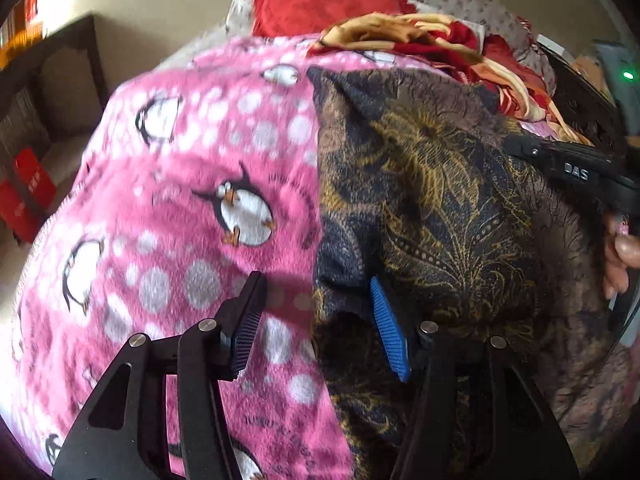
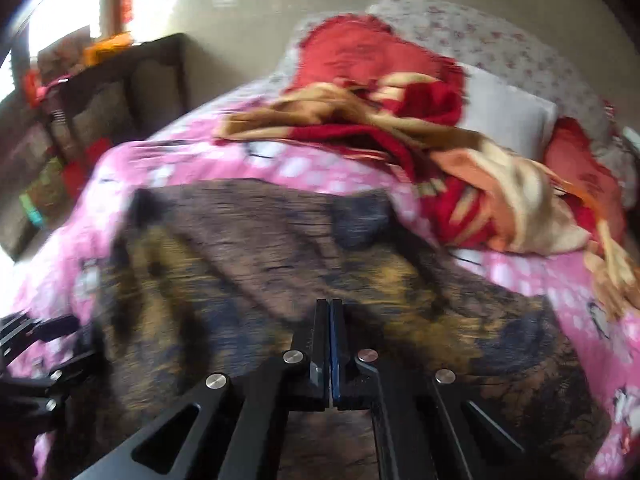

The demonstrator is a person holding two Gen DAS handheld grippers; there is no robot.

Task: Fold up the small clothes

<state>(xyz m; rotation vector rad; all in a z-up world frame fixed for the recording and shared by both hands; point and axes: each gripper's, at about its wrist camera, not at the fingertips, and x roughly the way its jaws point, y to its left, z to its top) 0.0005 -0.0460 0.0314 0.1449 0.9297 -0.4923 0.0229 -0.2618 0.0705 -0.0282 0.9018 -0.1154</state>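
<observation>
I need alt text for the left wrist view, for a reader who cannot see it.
The left gripper, jaws open and empty, hangs over the left edge of a dark gold-patterned garment lying on a pink penguin blanket. The right gripper shows at the right edge.

One dark patterned garment [image 1: 440, 200], one pink penguin blanket [image 1: 200, 200], one crumpled red-and-tan cloth [image 2: 440, 184], one white pillow [image 2: 508, 120], two grippers.

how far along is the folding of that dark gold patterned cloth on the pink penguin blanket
Early. Done: the dark patterned cloth lies spread on the pink penguin blanket. In hand: nothing; the left gripper is open over the cloth's left edge, and the right gripper is shut and empty. Left: no finished fold shows.
</observation>
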